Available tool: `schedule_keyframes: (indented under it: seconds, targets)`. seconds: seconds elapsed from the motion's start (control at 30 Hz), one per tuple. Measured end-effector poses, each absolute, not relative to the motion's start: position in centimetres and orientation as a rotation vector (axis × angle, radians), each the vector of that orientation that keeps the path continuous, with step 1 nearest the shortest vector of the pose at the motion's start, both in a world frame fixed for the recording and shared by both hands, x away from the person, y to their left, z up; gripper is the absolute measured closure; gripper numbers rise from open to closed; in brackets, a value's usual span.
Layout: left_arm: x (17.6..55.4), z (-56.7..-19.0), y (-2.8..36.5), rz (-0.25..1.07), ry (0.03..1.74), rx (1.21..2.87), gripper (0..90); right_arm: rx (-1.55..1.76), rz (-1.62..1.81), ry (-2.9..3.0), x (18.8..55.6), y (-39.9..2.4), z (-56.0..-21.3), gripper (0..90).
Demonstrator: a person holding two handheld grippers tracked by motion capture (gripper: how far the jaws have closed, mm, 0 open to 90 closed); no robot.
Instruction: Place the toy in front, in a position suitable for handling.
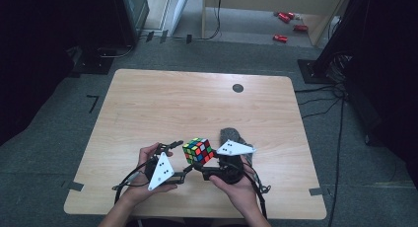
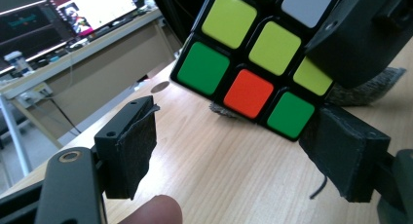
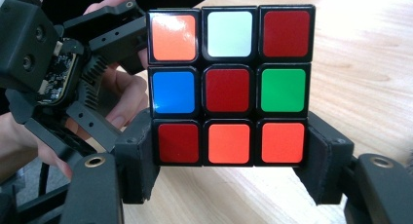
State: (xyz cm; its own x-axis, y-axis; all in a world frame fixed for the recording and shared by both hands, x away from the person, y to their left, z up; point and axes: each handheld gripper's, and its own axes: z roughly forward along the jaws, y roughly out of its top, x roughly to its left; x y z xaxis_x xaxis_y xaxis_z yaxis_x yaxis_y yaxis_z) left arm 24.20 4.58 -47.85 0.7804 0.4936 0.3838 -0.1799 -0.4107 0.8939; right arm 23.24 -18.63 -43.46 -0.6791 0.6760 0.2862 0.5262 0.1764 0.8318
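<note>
A scrambled Rubik's cube (image 1: pixel 198 151) is held just above the wooden table (image 1: pixel 197 103), near its front edge. My right gripper (image 1: pixel 207 160) is shut on it. In the right gripper view the two pads clamp the bottom layer of the cube (image 3: pixel 229 85) from both sides, at the gripper (image 3: pixel 229 160). My left gripper (image 1: pixel 183 159) sits to the cube's left with its jaws open. In the left gripper view its pads (image 2: pixel 136 146) stand apart below the cube (image 2: pixel 248 53). The right-hand pad lies close to a lower corner, and I see no pressing contact.
A grey felt cloth (image 1: pixel 231 135) lies on the table behind the cube. A small dark disc (image 1: pixel 238 88) sits near the far edge. Red objects (image 1: pixel 281 38) lie on the floor beyond the table. A desk with monitors (image 2: pixel 97 9) stands off to the side.
</note>
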Motion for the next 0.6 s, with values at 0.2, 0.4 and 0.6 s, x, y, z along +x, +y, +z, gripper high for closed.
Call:
schedule_keyframes:
  seconds: [0.2, 0.4, 0.6]
  targets:
    - [24.17, -48.13, 4.35, 0.756, 0.225, 1.867, 21.1, 1.189, 1.504, 2.331, 23.21, -18.11, -43.88, 34.4]
    - [23.94, -48.49, 3.85, 0.765, 0.193, 1.878, 21.4, 1.213, 1.502, 2.382, 23.4, -17.89, -44.17, 34.4]
    - [23.77, -48.73, 3.78, 0.767, 0.17, 1.871, 28.2, 1.233, 1.529, 2.408, 23.54, -17.78, -44.47, 34.3]
